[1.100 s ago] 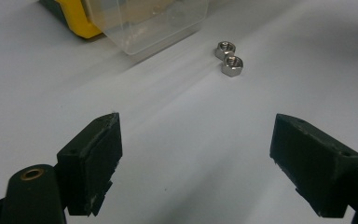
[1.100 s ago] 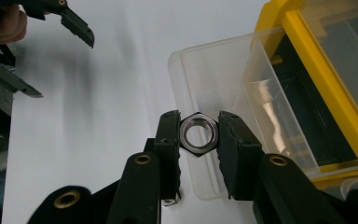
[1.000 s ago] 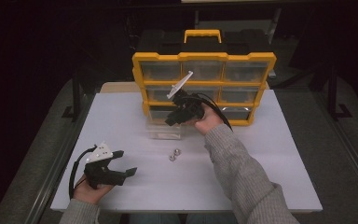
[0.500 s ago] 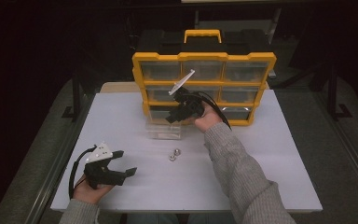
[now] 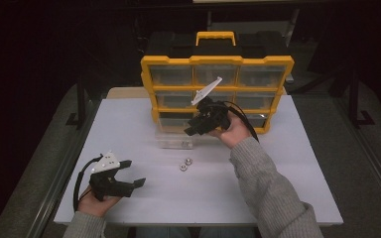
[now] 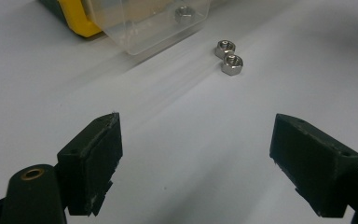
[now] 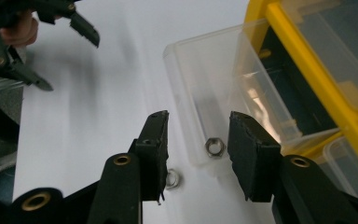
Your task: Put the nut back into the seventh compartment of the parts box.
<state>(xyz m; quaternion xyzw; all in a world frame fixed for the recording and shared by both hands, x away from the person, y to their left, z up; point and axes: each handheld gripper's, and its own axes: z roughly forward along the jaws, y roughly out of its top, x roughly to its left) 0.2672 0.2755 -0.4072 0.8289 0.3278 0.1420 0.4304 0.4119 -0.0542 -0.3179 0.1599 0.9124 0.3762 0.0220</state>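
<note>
A clear plastic drawer [image 5: 176, 140] lies pulled out on the white table, in front of the yellow organizer [image 5: 217, 64]. One steel nut [image 7: 214, 146] rests inside the drawer. Two more nuts [image 5: 185, 164] lie on the table just in front of it. My right gripper [image 5: 193, 130] hovers over the drawer's right end. Its jaws have just been opening and nothing is between them [image 7: 198, 144]. My left gripper [image 5: 135, 172] rests near the table's front left, wide open and empty [image 6: 196, 144], pointing at the two nuts [image 6: 228, 57].
The organizer's empty slot [image 7: 279, 107] gapes behind the drawer. The white table [image 5: 287, 168] has bare room to the right and in front. The left gripper [image 7: 67, 58] appears far off in the right gripper view.
The right gripper has shifted slightly to the right above the drawer. The left hand and the two loose nuts have stayed put.
</note>
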